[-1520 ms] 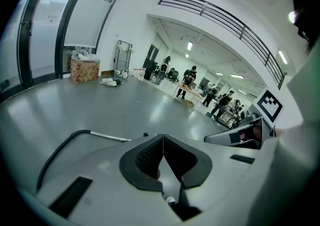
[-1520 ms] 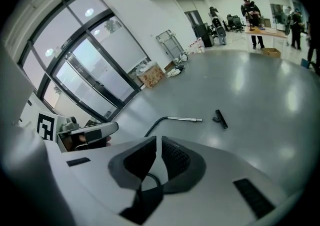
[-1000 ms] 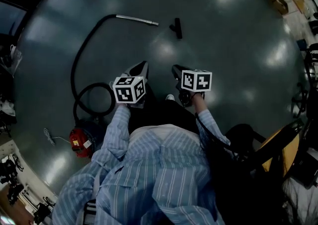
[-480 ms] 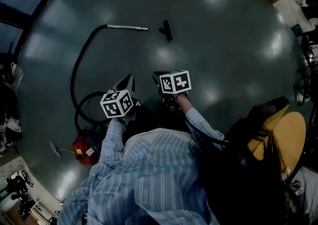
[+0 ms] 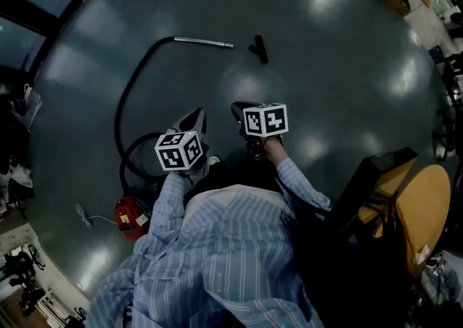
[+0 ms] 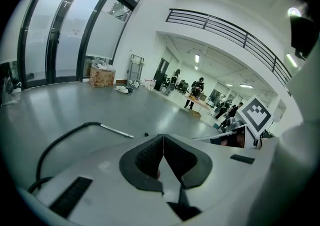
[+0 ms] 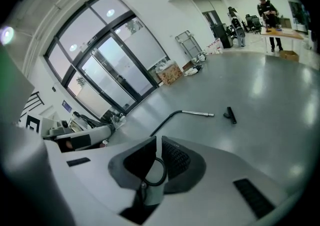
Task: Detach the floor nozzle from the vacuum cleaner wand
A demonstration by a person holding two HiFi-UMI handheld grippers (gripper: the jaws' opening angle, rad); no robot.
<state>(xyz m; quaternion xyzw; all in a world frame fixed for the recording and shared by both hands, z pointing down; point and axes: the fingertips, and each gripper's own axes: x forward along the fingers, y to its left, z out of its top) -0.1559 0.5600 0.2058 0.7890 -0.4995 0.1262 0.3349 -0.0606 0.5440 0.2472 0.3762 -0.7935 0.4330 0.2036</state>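
Observation:
The silver wand lies on the grey floor, on the end of a black hose. The black floor nozzle lies a short gap to the right of the wand's tip, apart from it. Both grippers are held in the air well short of them, with nothing between the jaws. My left gripper is shut. My right gripper is shut too. The left gripper view shows its shut jaws with the wand far ahead. From the right gripper I see the wand and nozzle.
The hose coils back to a red vacuum body at my lower left, with a pale cord beside it. A yellow chair stands at my right. Glass doors and boxes line the far side, and people stand at distant tables.
Both grippers have shifted a little across the floor together with the person, jaws staying shut. The wand and nozzle lie where they were.

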